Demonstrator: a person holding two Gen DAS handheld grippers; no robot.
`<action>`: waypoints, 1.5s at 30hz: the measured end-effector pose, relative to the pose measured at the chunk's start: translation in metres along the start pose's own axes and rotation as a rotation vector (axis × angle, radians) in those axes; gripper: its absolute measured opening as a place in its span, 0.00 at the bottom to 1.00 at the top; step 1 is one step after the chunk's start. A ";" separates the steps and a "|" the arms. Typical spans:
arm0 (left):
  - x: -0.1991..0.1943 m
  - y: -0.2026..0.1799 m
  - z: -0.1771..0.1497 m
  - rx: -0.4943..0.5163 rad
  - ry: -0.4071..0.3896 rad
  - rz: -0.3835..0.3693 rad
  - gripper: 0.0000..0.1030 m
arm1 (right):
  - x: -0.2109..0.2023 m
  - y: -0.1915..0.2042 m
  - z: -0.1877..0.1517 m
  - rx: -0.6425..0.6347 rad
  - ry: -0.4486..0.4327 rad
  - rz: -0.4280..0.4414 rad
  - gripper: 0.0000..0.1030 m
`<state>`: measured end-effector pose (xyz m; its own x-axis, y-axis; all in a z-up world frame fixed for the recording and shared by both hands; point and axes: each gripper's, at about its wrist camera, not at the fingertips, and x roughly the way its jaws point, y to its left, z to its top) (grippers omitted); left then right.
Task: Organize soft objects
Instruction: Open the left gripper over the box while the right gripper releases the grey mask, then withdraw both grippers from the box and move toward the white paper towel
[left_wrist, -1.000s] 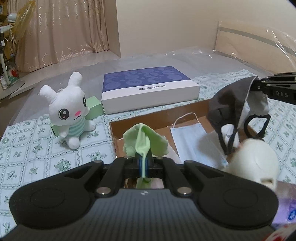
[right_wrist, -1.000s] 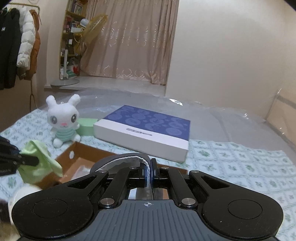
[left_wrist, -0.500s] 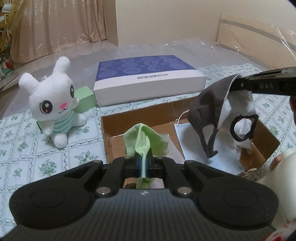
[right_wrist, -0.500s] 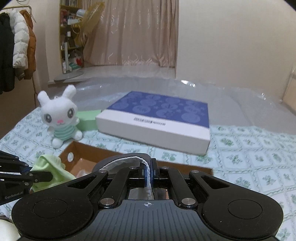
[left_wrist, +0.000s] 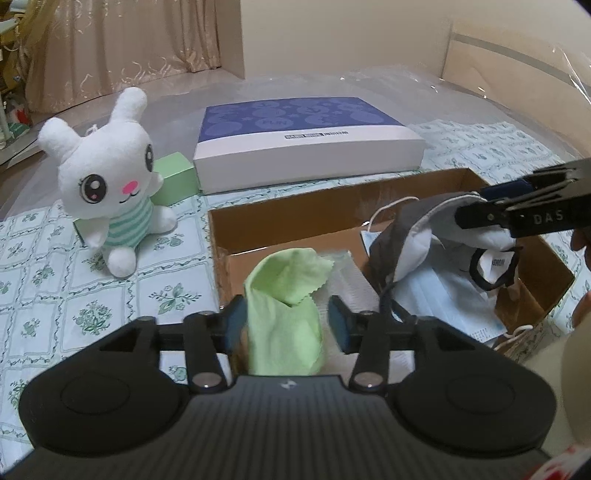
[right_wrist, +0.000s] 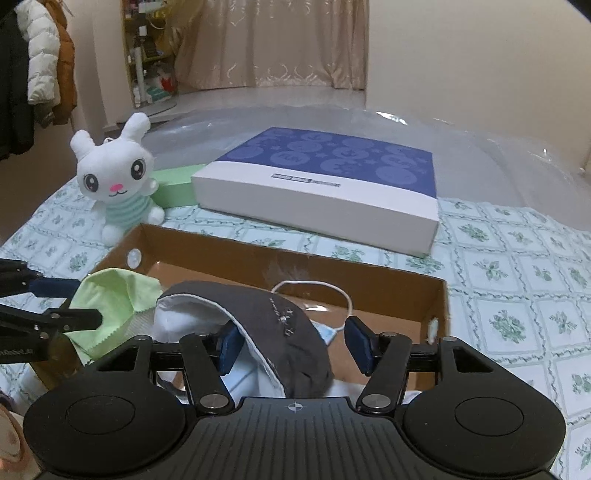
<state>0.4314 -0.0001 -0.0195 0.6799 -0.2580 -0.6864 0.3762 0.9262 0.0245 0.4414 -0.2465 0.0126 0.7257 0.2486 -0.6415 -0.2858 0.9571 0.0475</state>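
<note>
A shallow brown cardboard box (left_wrist: 280, 210) (right_wrist: 229, 258) lies on the flowered cloth. My left gripper (left_wrist: 286, 325) is open over the box's left end, with a light green cloth (left_wrist: 284, 295) (right_wrist: 110, 291) loose between its blue pads. My right gripper (right_wrist: 295, 341) (left_wrist: 480, 206) is open over the box's right part, with a grey and white face mask (right_wrist: 266, 325) (left_wrist: 417, 236) draped between its fingers. A pale blue surgical mask (left_wrist: 436, 299) lies in the box beneath it.
A white plush rabbit (left_wrist: 110, 181) (right_wrist: 118, 177) sits left of the box beside a green block (left_wrist: 173, 182). A flat blue and white box (left_wrist: 303, 133) (right_wrist: 325, 184) lies behind. A cream round object (left_wrist: 576, 384) is at the right edge.
Both grippers have opened and let go of their items. Both have come lower over the box, and the green cloth and grey mask now sag between the open fingers.
</note>
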 end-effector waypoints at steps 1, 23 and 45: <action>-0.001 0.001 0.000 -0.006 -0.002 0.004 0.57 | -0.002 -0.002 0.000 0.004 0.000 0.000 0.59; -0.057 0.013 -0.011 -0.058 -0.065 0.065 0.72 | -0.060 -0.005 -0.025 0.040 0.013 -0.064 0.64; -0.183 -0.009 -0.090 -0.164 -0.123 0.131 0.92 | -0.212 0.038 -0.117 0.238 -0.122 -0.054 0.64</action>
<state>0.2473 0.0636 0.0405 0.7914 -0.1548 -0.5914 0.1789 0.9837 -0.0180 0.2041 -0.2804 0.0609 0.8100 0.1989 -0.5517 -0.1003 0.9739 0.2038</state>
